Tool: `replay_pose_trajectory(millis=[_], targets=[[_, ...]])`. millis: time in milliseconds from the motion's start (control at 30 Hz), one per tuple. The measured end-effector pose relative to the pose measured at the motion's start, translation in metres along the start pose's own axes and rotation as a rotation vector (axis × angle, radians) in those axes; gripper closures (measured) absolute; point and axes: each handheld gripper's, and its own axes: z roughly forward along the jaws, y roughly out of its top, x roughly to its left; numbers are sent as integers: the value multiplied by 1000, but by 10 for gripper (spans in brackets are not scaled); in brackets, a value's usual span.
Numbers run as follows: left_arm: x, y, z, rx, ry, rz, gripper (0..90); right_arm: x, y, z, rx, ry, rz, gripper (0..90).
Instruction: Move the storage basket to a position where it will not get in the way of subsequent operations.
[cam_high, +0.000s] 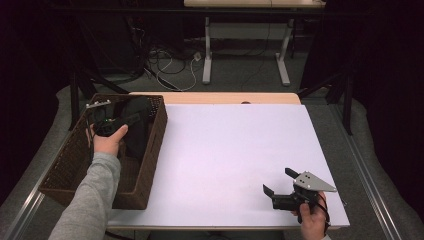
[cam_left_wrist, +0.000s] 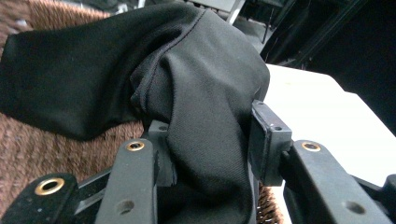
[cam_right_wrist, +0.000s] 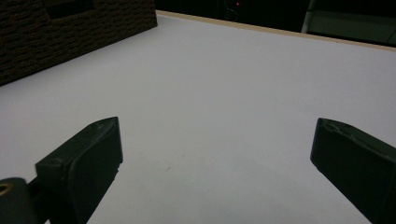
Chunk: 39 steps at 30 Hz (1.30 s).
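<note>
The room is dim; light falls from above onto the white table (cam_high: 230, 155), the brightest surface, while the far floor and both sides sink into black. The basket (cam_high: 150, 165) interior is murky. In the left gripper view the cloth (cam_left_wrist: 187, 93) is sharp, with soft folds. In the right gripper view the near jaws blur, faint shadows beneath.

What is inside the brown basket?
A black cloth is in the brown basket, pinched by the left gripper. Whatever lies under the cloth is covered.
</note>
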Motion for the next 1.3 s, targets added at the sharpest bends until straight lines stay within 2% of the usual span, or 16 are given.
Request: replay_pose_trajectory(millis=[467, 833, 1067, 1300], targets=[[-15, 9, -30, -109, -5, 64, 590, 1, 0, 0, -3, 2, 2, 18], [-36, 14, -55, -190, -41, 104, 590, 1, 1, -2, -14, -7, 8, 18], [-53, 17, -67, -214, -63, 149, 590, 1, 2, -3, -13, -9, 19, 18], [-67, 19, -77, -230, -98, 178, 590, 1, 1, -3, -13, -12, 10, 18]])
